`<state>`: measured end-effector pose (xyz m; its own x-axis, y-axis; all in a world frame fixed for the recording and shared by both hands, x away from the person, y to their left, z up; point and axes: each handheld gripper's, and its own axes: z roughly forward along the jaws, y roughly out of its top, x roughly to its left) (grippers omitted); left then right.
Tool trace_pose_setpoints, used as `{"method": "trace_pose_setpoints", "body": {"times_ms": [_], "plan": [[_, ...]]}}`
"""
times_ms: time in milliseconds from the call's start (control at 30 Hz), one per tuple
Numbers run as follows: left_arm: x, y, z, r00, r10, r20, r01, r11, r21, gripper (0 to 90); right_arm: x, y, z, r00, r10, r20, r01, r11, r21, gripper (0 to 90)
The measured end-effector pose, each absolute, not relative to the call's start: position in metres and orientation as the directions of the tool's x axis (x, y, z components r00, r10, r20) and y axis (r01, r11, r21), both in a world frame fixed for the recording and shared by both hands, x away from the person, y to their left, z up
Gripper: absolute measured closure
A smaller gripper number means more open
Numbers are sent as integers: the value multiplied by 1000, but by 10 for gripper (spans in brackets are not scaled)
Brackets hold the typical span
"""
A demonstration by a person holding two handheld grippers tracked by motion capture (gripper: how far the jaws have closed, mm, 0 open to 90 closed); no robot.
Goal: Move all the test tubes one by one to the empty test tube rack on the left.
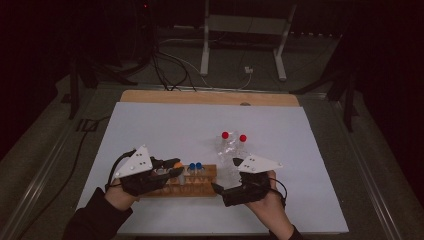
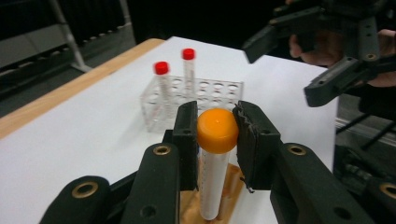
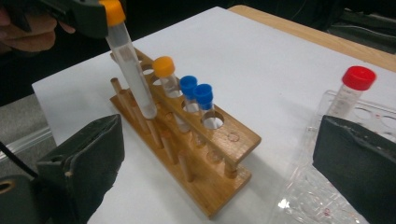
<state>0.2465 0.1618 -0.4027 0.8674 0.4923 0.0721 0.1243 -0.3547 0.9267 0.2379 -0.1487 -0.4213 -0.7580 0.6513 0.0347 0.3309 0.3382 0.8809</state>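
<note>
Left gripper (image 2: 217, 133) was clamped on an orange-capped tube (image 2: 215, 158), lifted above the wooden rack (image 3: 196, 154). Right gripper (image 3: 215, 168) hung wide apart, empty. Three tubes remained racked; two red-capped ones (image 1: 233, 137) already stood in the far clear rack (image 2: 196, 100).

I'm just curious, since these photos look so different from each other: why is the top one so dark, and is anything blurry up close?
High view: dim overall, the room behind nearly black, only the white sheet lit. Left gripper view: the orange-capped tube is fairly sharp, the red-capped tubes behind are softer. Right gripper view: the wooden rack is clear, the near black pads are blurred.
</note>
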Motion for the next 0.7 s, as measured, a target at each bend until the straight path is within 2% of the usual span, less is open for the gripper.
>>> {"method": "trace_pose_setpoints", "body": {"times_ms": [300,700], "plan": [[254,182,-398,779,623,73,141,-288,947,720,239,-154,-419,-748,663,42,334,320,887,0],[260,182,-408,760,645,79,170,-314,934,721,241,-157,-418,-741,670,40,334,317,888,0]]}}
